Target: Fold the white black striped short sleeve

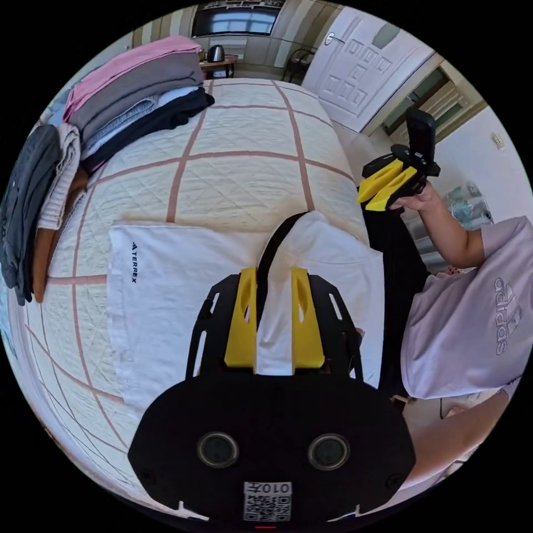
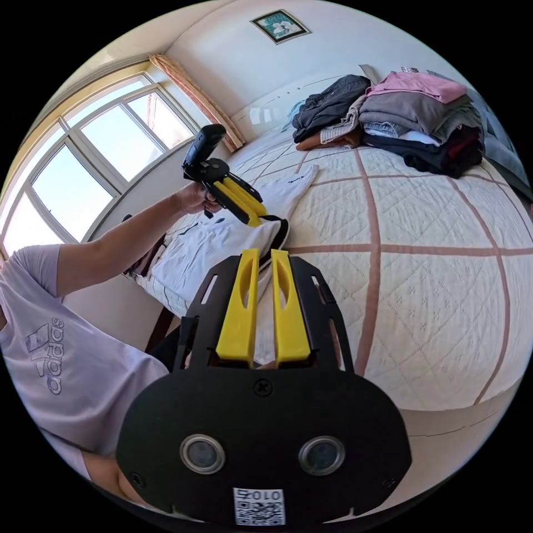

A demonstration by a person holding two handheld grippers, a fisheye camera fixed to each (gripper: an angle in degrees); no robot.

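Nearest the lens in the left gripper view, the left gripper (image 1: 274, 275) has its two yellow jaws standing apart with a fold of the white short-sleeve shirt (image 1: 166, 300) rising between them; whether both jaws actually press on the cloth I cannot tell. A black stripe (image 1: 272, 250) of the shirt runs up through that gap. The shirt lies spread flat on the quilted bedspread (image 1: 244, 139), at the bed edge nearest the person, with small dark lettering near its far corner.

Beyond the shirt's edge, off the side of the bed, the right gripper (image 1: 373, 197) is held up in the air in the person's hand (image 1: 422, 197), its yellow jaws drawn close together with nothing between them. In the right gripper view those same jaws (image 2: 264, 255) sit nearly touching, empty, pointing toward the shirt (image 2: 222, 244), while the left gripper (image 2: 252, 217) tips down onto the cloth.

Farther across the bedspread from the shirt, a stack of folded clothes (image 1: 139, 83) rests near the far corner, pink on top, with a darker pile (image 1: 33, 211) beside it.
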